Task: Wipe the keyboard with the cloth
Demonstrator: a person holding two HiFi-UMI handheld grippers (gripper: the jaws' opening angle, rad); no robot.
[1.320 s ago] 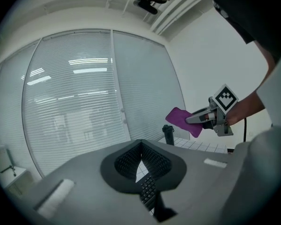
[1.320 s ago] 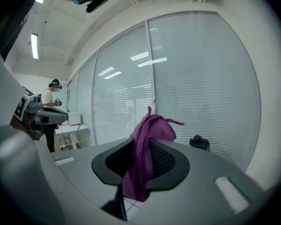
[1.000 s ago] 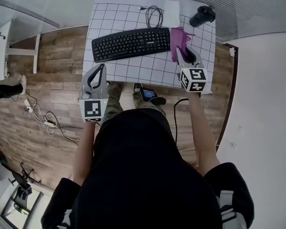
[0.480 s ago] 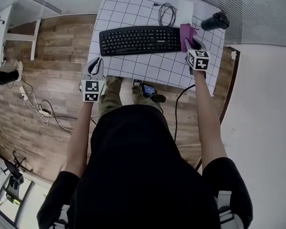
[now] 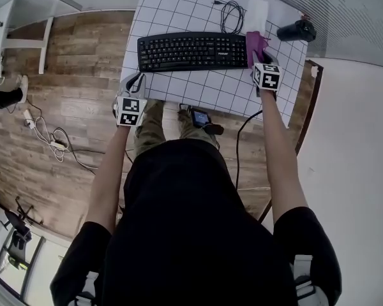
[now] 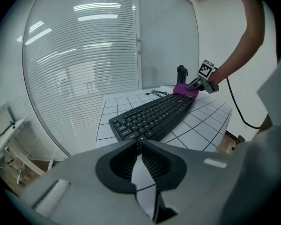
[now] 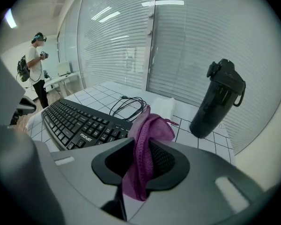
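right gripper (image 7: 140, 146) pinches purple cloth (image 7: 152, 125) at three o'clock of the black keyboard (image 5: 191, 51); left gripper (image 6: 139, 144) sits closed, empty.

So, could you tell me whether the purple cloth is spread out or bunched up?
Bunched up: the purple cloth hangs in crumpled folds, pinched between the jaws of the right gripper, not laid flat.

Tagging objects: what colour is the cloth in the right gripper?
Magenta-purple cloth, clearest in the right gripper view.
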